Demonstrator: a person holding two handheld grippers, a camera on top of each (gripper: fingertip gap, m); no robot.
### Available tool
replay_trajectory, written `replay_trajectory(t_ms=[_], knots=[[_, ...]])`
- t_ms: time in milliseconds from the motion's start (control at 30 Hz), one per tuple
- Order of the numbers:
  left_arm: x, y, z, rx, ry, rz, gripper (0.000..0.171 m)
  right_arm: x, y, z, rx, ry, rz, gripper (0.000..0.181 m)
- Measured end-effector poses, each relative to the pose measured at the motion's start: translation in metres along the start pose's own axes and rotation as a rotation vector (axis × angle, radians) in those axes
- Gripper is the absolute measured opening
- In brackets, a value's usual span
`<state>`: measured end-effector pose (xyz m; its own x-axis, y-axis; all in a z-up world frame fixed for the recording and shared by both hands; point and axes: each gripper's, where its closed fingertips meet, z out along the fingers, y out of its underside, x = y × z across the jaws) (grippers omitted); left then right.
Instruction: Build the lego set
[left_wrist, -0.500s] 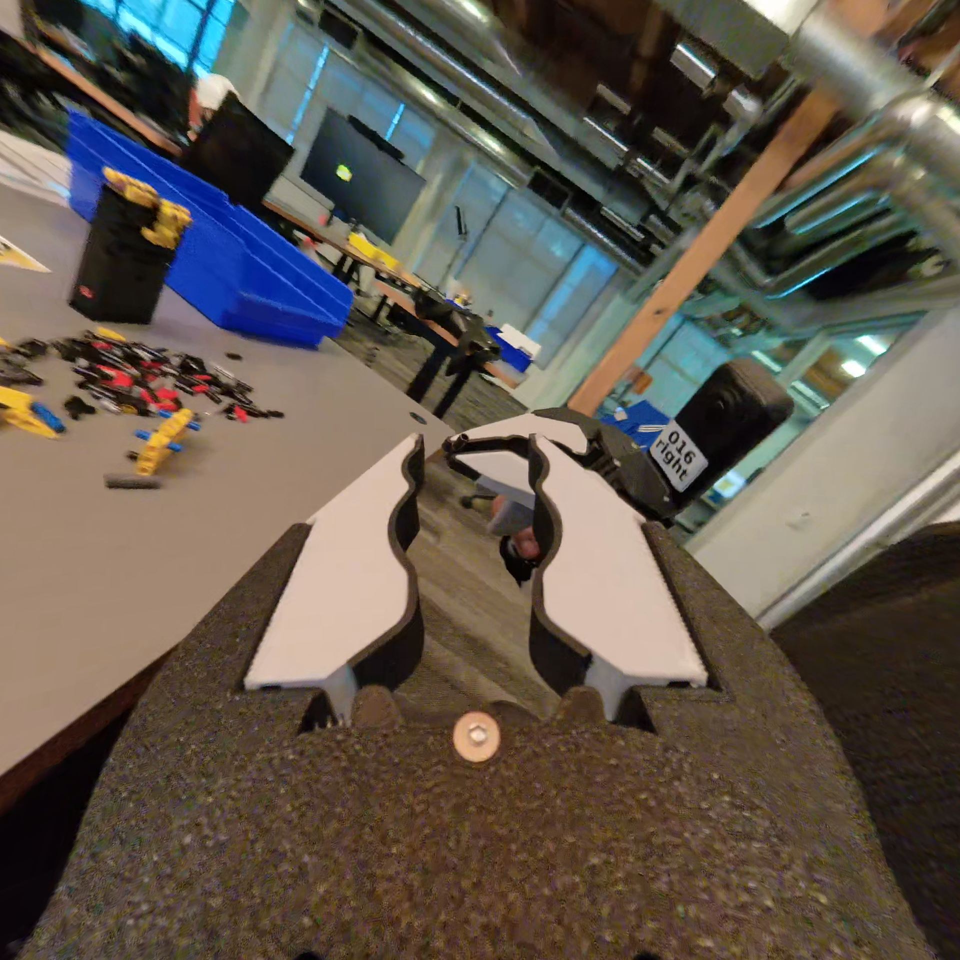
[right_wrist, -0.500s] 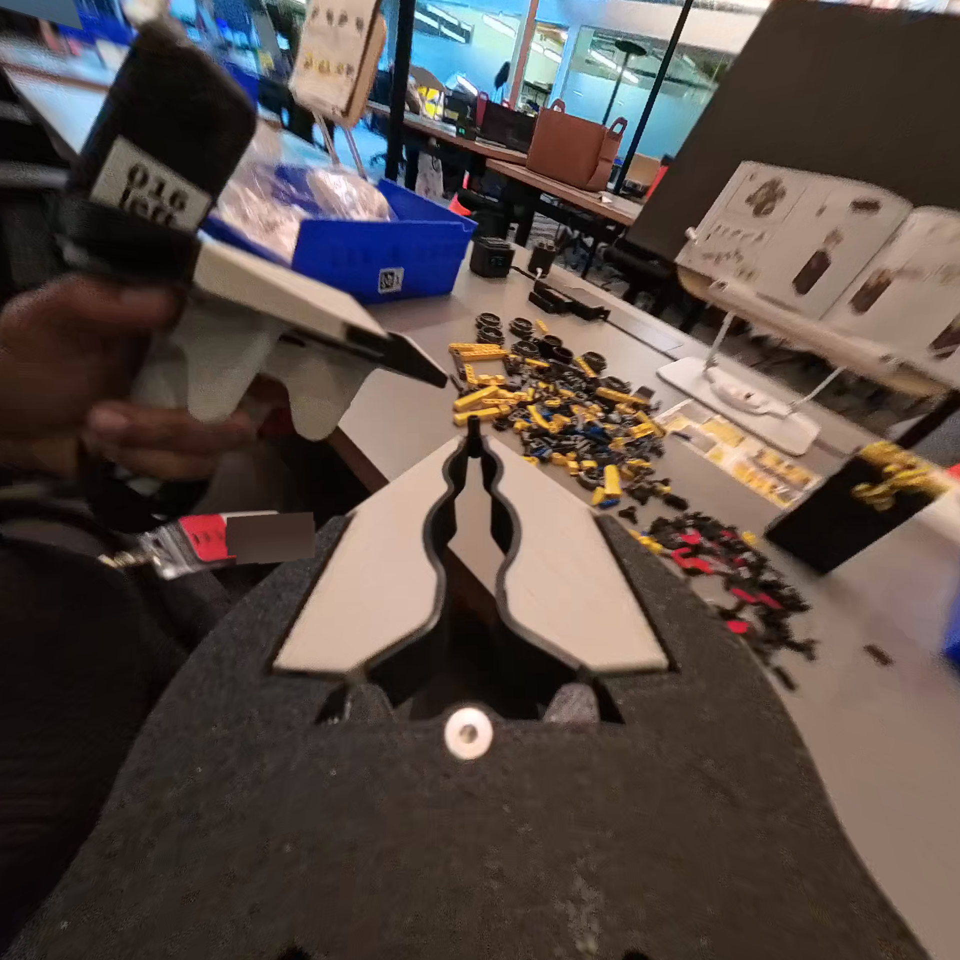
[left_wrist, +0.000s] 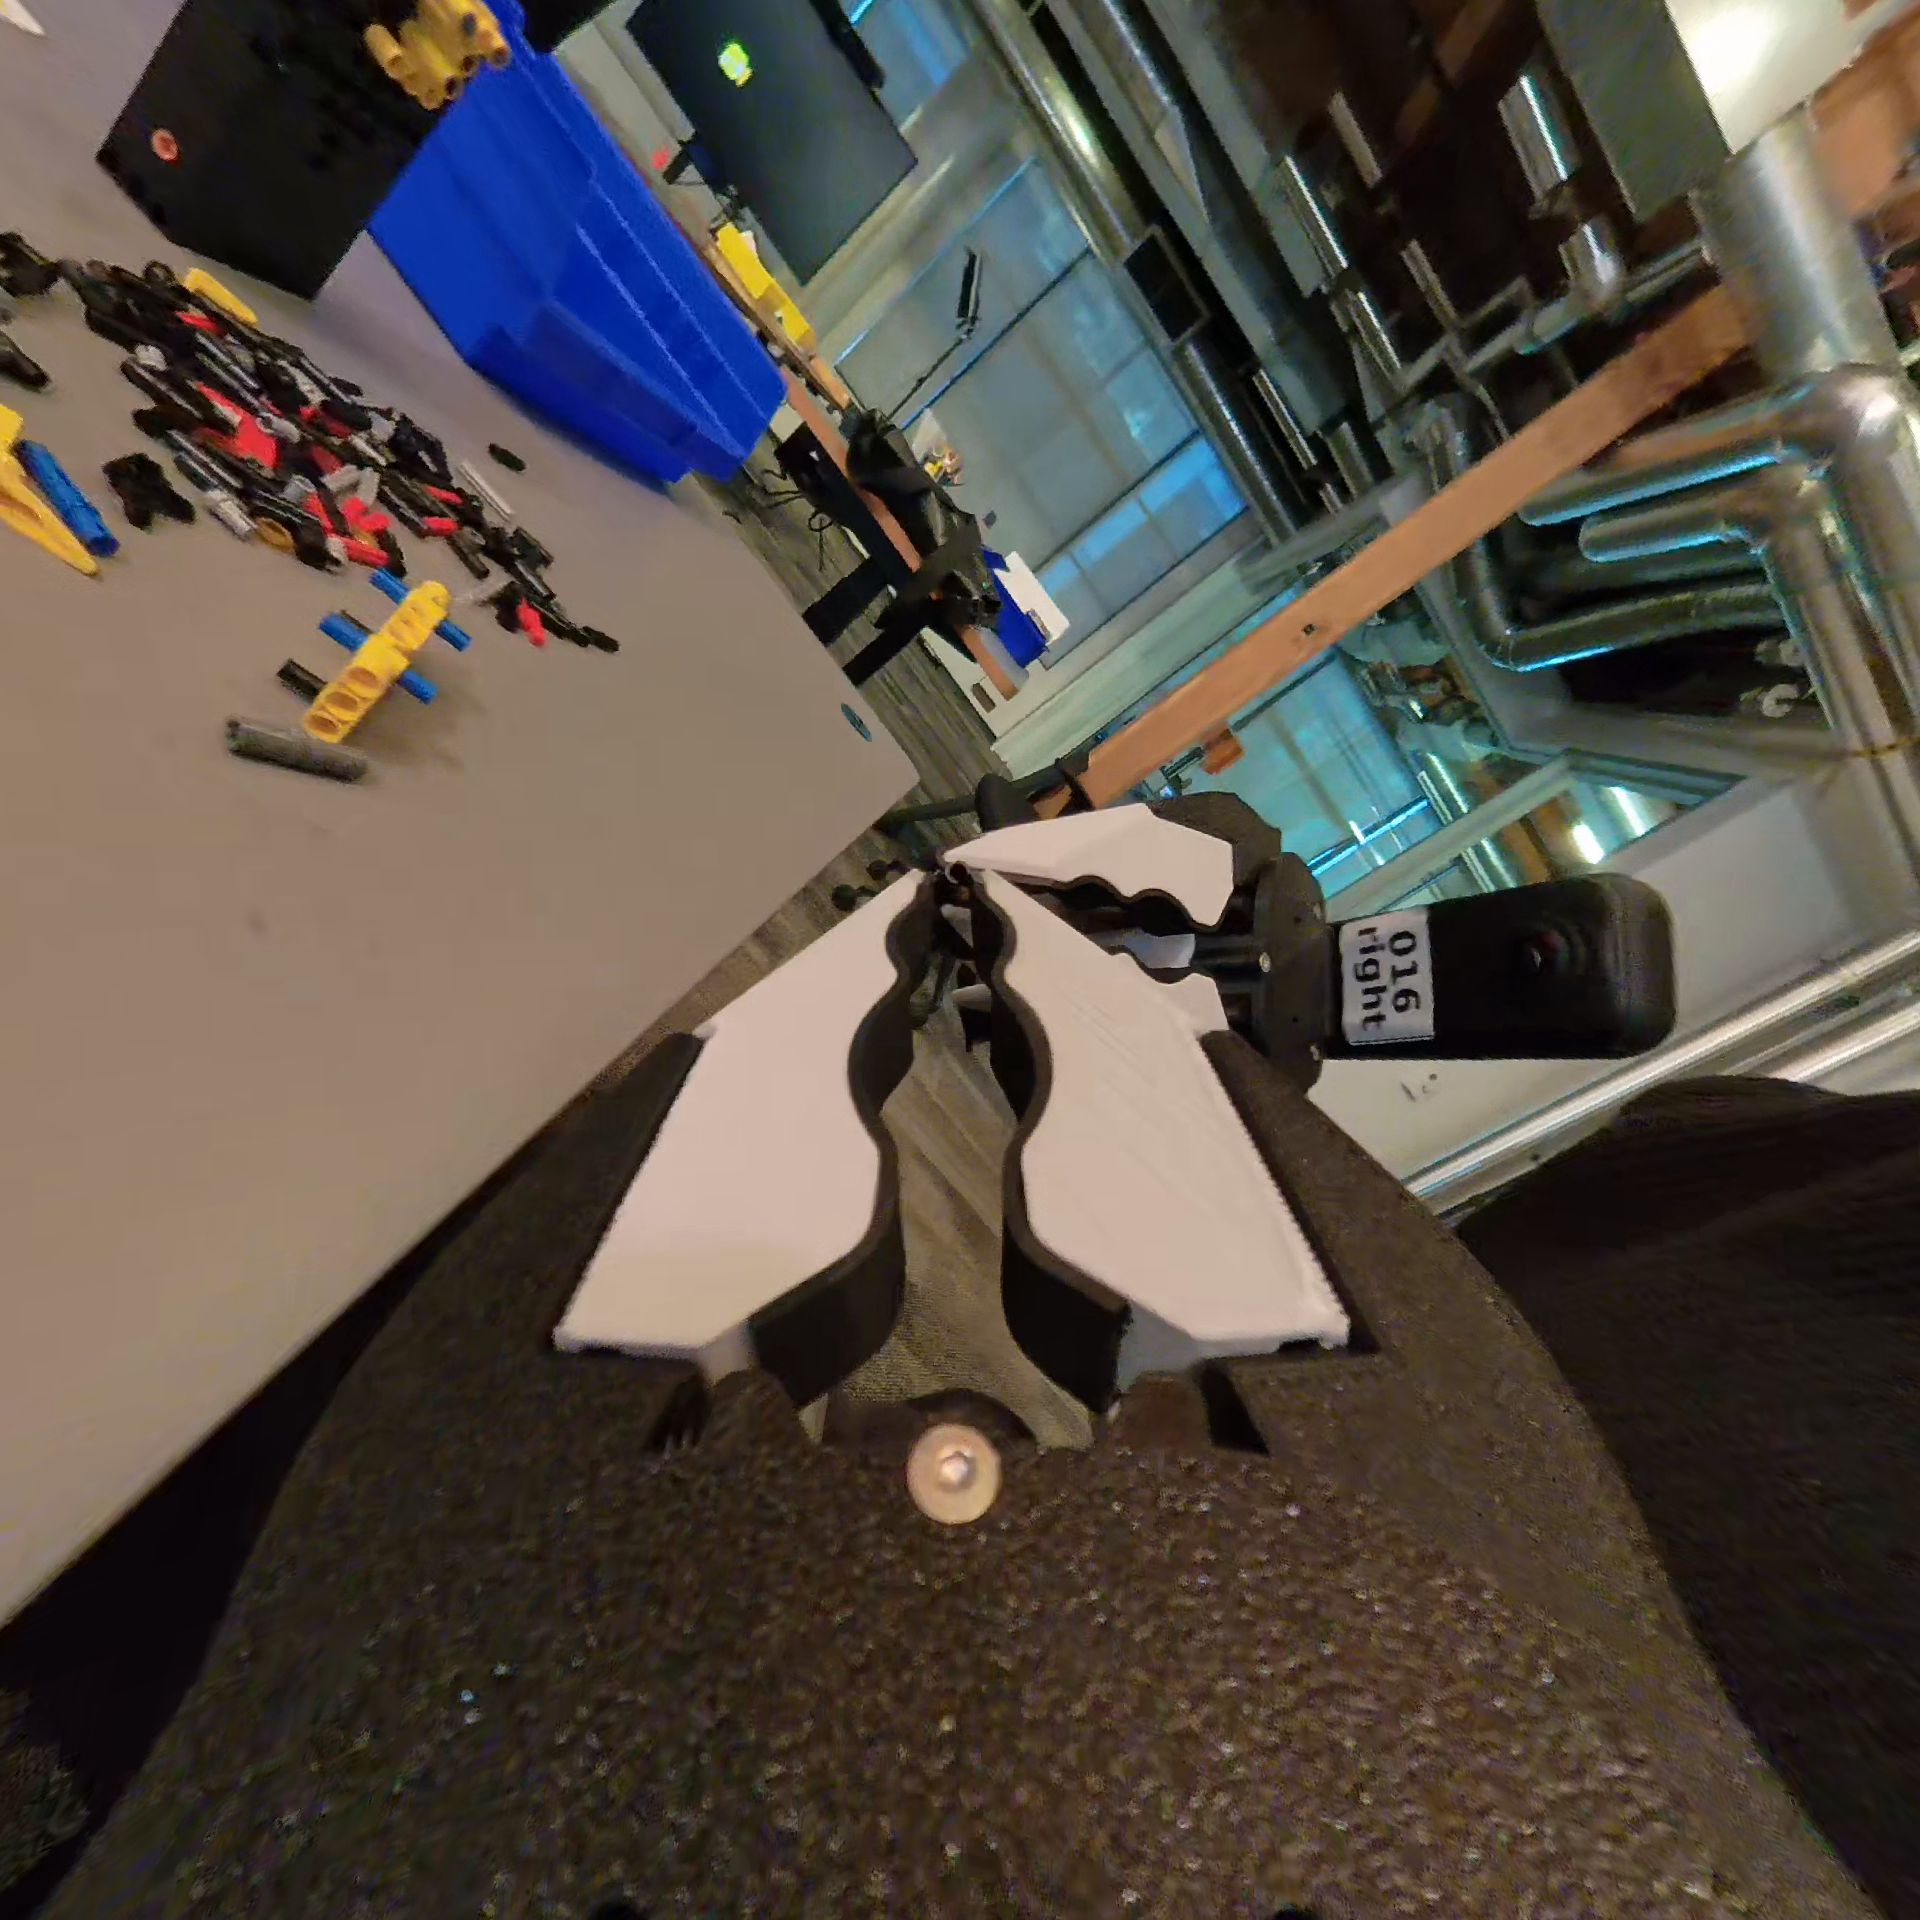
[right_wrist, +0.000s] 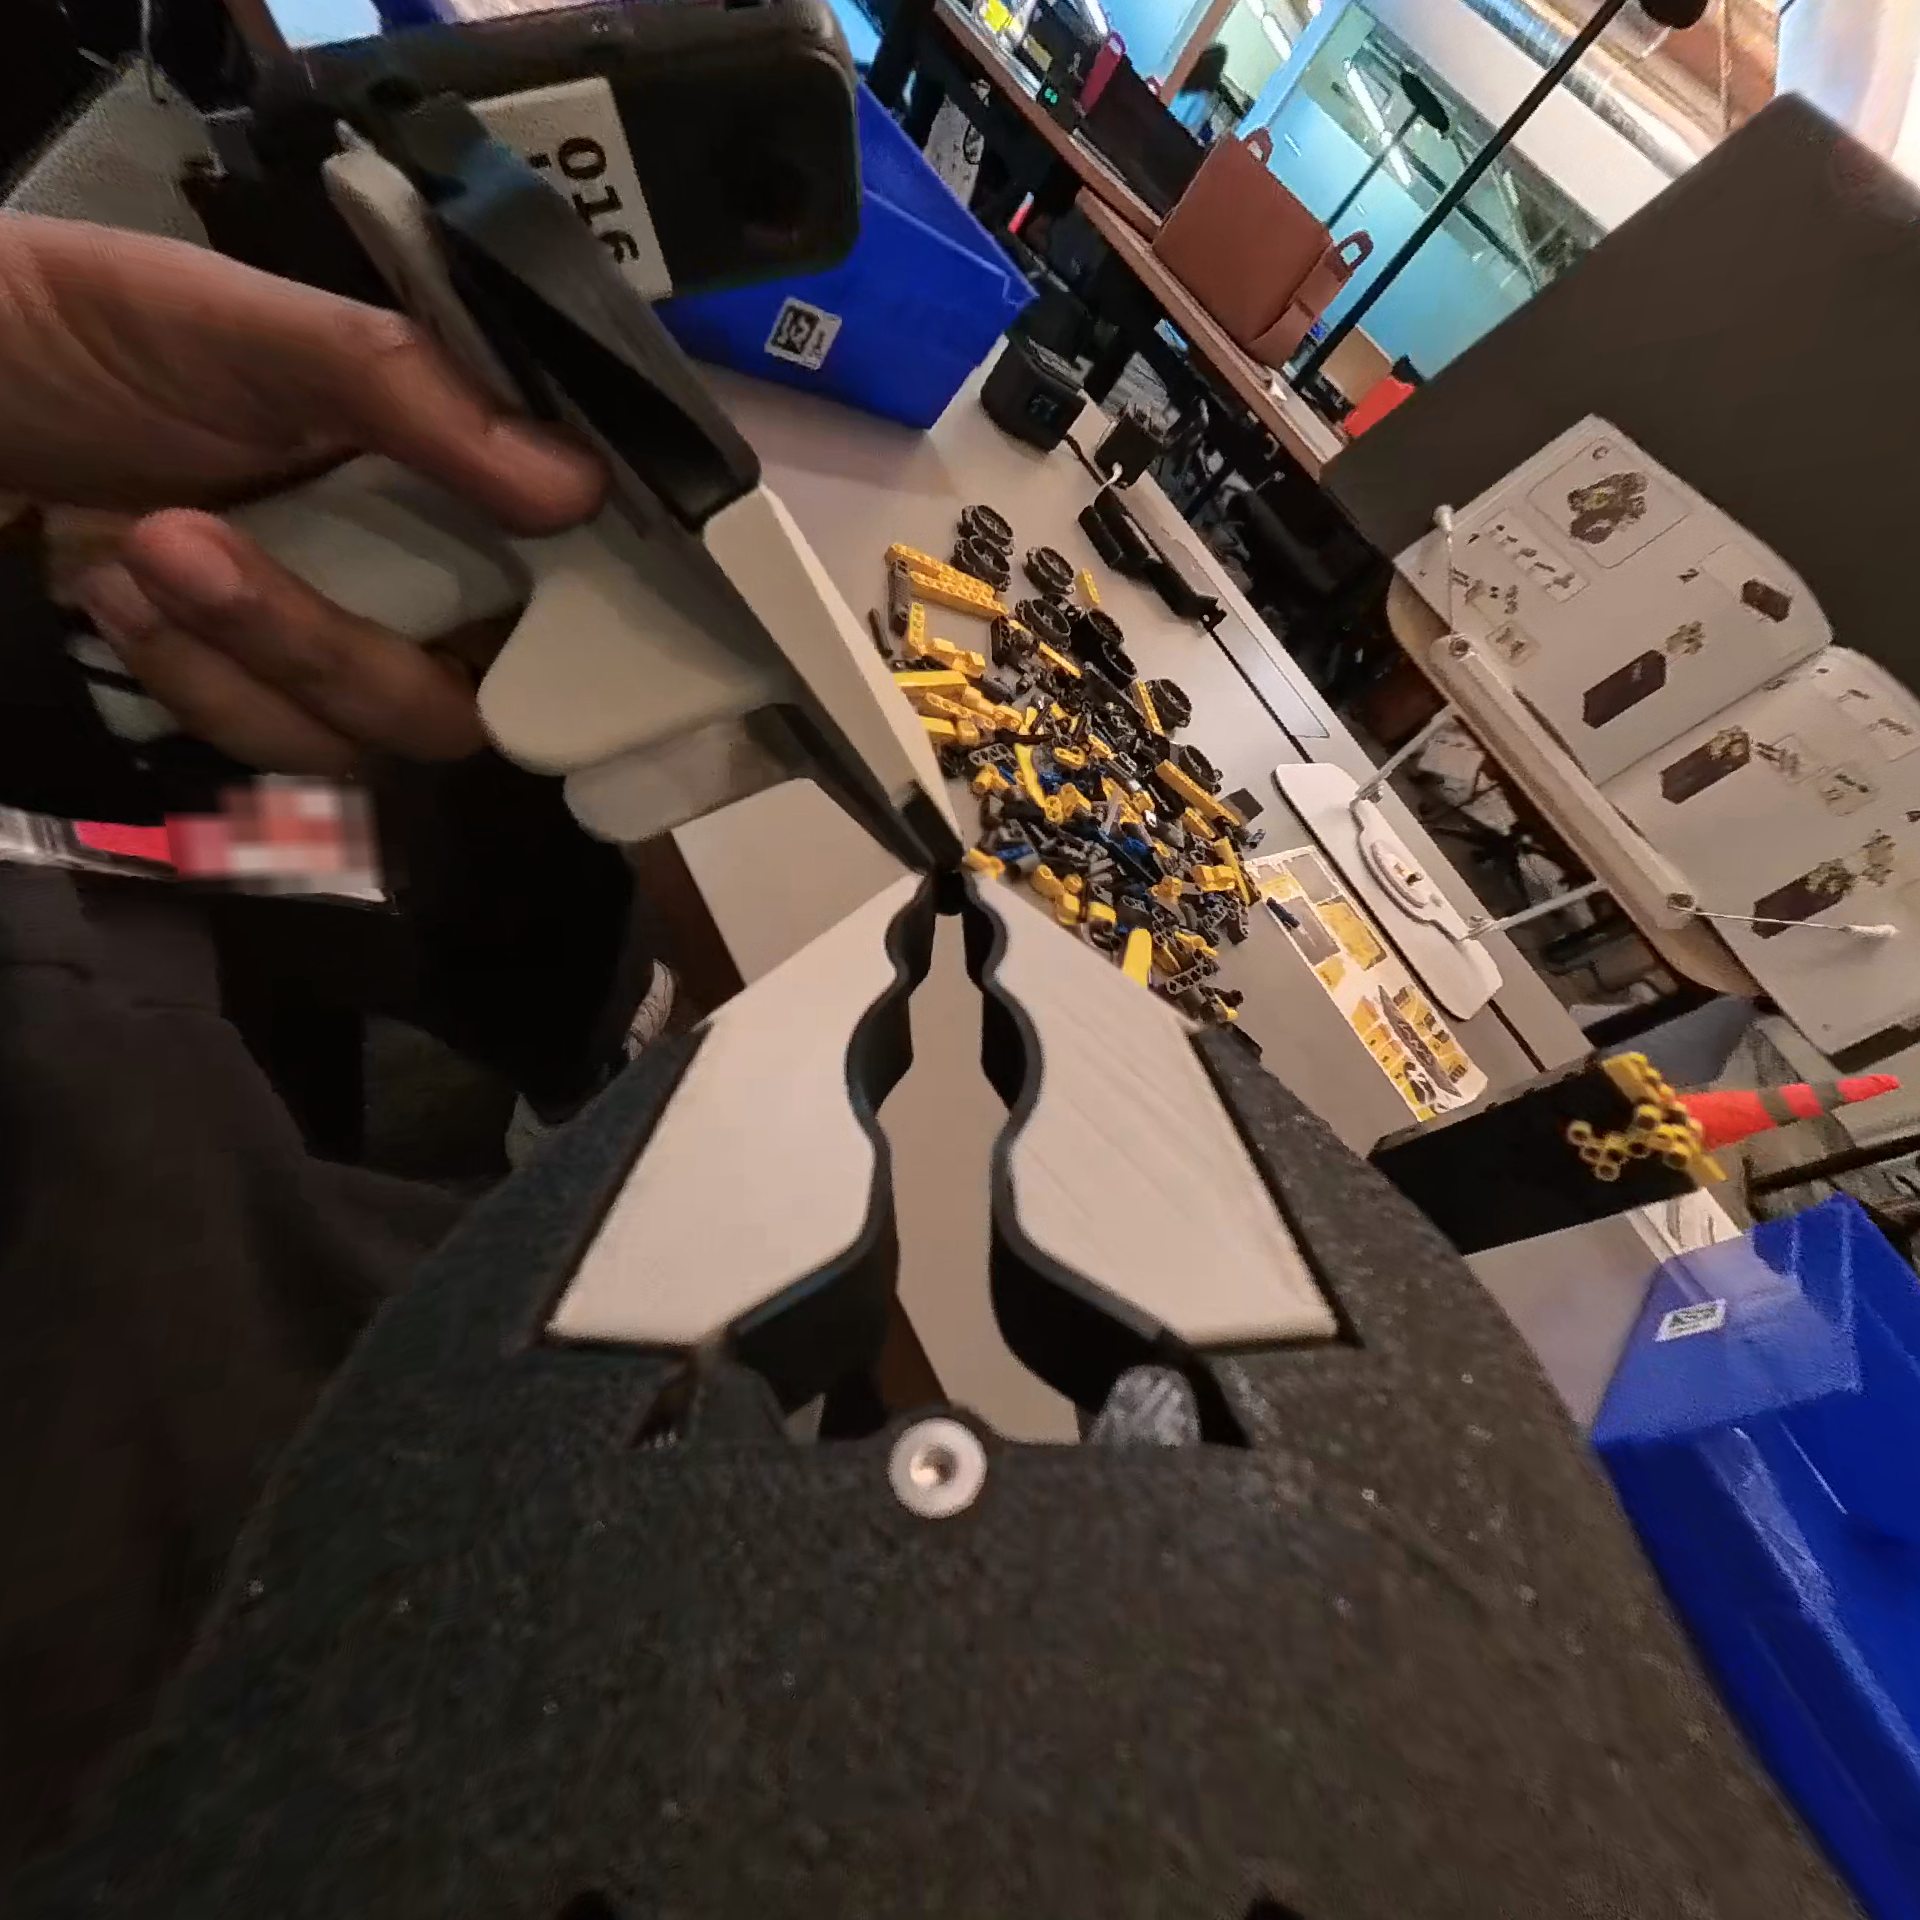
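Your left wrist camera sits just behind the left gripper (left_wrist: 951, 883), tilted, looking past the grey table's (left_wrist: 312, 987) edge toward windows and ceiling pipes. Your right wrist camera sits just behind the right gripper (right_wrist: 951, 894), looking across the table. Each view shows the other gripper close, tips meeting; both share the table and its scattered building-toy pieces (right_wrist: 1091, 748).

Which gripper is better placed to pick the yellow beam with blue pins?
Left, probably: the yellow beam lies near the left gripper; the right gripper is shut on a small black piece.
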<state>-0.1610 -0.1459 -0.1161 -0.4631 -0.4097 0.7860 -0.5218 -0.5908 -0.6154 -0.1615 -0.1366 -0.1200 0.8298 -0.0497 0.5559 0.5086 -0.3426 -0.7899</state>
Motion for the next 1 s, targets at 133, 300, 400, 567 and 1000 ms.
replay_trajectory(t_ms=[133,300,400,567,1000], knots=[[-0.016,-0.019,0.027,-0.047,0.02,-0.045,0.004,0.03,0.018,0.007,0.071,-0.046,0.038,0.004],[-0.032,-0.058,0.057,-0.068,0.034,-0.028,0.004,0.078,0.031,0.023,0.15,-0.115,0.057,0.004],[-0.035,-0.08,0.068,-0.038,0.059,-0.048,0.004,0.101,0.029,0.03,0.211,-0.137,0.07,0.004],[-0.021,-0.102,0.07,0.0,0.158,-0.105,0.004,0.122,0.012,0.031,0.333,-0.151,0.103,0.004],[0.007,-0.116,0.04,0.057,0.286,-0.139,0.003,0.115,-0.036,0.036,0.468,-0.212,0.131,0.008]])
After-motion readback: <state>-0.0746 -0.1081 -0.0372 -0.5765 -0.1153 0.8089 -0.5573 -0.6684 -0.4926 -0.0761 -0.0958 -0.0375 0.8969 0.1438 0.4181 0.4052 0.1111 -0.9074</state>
